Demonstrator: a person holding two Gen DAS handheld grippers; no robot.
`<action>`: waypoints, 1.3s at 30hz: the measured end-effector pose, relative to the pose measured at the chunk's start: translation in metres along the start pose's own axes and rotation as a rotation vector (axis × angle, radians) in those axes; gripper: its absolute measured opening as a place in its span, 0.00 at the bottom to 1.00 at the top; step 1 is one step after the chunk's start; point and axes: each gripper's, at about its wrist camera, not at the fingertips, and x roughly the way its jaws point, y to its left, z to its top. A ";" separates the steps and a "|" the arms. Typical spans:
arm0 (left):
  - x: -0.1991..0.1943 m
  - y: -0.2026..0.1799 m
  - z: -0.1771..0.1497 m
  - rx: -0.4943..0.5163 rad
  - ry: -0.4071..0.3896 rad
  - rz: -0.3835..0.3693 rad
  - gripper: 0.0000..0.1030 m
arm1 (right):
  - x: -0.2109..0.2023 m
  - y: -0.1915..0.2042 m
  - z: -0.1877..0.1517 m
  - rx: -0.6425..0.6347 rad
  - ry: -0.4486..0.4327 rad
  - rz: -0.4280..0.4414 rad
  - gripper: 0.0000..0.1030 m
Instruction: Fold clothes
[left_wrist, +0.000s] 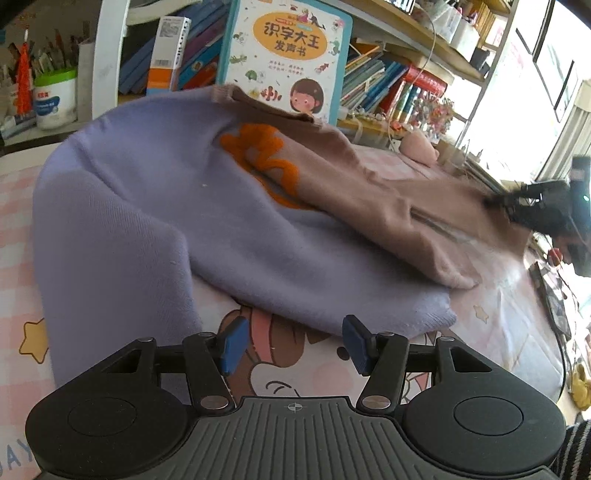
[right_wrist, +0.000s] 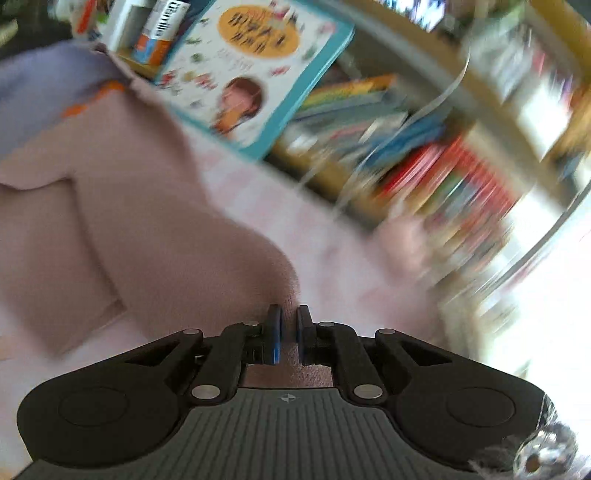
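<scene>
Beside shelved books, right gripper pinches sweater.

The garment is a soft knitted sweater in two colours: one part is lilac, the other part is dusty pink-brown. An orange pattern sits where the two colours meet. It lies crumpled and half spread on a pink checked cloth with cartoon prints. The lilac part makes a rounded heap with a thick fold at its near edge. The pink-brown part lies across it, and one end of it is lifted off the cloth and stretched out to the side.
</scene>
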 end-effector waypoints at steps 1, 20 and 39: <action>0.000 0.001 0.000 -0.004 0.000 0.000 0.55 | 0.006 -0.003 0.005 -0.036 -0.013 -0.053 0.07; 0.028 -0.014 0.023 -0.046 -0.007 -0.122 0.50 | 0.103 -0.053 0.071 -0.240 -0.027 -0.510 0.07; 0.046 -0.009 0.022 -0.133 0.037 -0.211 0.50 | -0.021 -0.047 0.002 0.341 -0.028 0.334 0.62</action>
